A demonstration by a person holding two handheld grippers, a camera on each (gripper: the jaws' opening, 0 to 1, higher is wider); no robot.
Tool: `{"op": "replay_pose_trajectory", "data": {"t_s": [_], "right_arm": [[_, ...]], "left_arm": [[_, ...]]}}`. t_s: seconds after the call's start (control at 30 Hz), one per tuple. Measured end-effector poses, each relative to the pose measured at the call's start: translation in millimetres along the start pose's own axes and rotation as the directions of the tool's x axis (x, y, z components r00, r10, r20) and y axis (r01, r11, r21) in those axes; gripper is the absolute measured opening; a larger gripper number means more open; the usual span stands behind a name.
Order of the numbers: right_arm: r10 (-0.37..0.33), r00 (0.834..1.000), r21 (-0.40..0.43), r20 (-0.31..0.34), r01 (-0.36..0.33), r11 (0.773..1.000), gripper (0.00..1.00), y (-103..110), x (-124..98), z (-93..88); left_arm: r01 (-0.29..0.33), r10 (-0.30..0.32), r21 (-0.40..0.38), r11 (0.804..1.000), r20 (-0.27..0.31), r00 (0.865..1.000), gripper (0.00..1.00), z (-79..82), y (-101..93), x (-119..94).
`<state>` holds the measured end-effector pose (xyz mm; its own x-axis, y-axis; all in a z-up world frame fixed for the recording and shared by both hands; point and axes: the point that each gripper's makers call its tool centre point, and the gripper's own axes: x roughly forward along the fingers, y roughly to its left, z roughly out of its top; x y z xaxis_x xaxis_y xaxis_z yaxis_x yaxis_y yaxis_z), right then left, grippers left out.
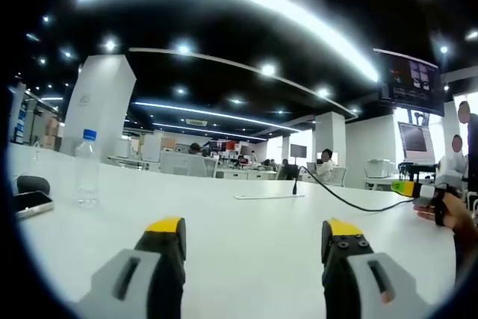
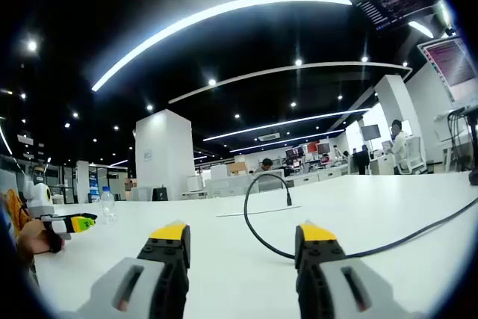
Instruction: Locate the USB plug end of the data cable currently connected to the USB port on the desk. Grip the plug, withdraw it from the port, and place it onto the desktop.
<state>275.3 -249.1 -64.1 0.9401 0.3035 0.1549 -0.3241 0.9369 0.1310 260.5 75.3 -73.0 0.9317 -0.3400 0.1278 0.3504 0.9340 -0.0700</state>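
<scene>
— On the white counter [image 1: 246, 237], where do we stand?

— Nothing is done yet, as I judge it. My left claw [image 1: 254, 233] hangs above the surface with its jaws spread and nothing between them. My right claw [image 2: 243, 238] is the same, wide apart and empty.

— And the cable?

— The black cable [image 2: 258, 225] loops over the counter ahead of my right claw, and its plug end [image 2: 288, 198] stands up at a thin strip lying on the surface, which I take for the port. In the left gripper view I see that plug [image 1: 296, 184] far ahead, still seated as far as I can tell.

— So what's left?

— Everything: reach the plug, pinch it, draw it out, lay it down. A water bottle [image 1: 87, 169] and a phone [image 1: 30, 202] sit well off to the left.
</scene>
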Motion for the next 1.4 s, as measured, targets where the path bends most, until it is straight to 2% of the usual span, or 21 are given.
{"op": "replay_pose_trajectory", "data": {"t_s": [1.4], "right_arm": [[0.000,1.000,-0.006,-0.001,0.000,1.000,0.57,-0.1,-0.8,1.0]], "left_arm": [[0.008,-0.008,0.012,1.000,-0.009,1.000,0.74,-0.4,-2.5,0.0]]}}
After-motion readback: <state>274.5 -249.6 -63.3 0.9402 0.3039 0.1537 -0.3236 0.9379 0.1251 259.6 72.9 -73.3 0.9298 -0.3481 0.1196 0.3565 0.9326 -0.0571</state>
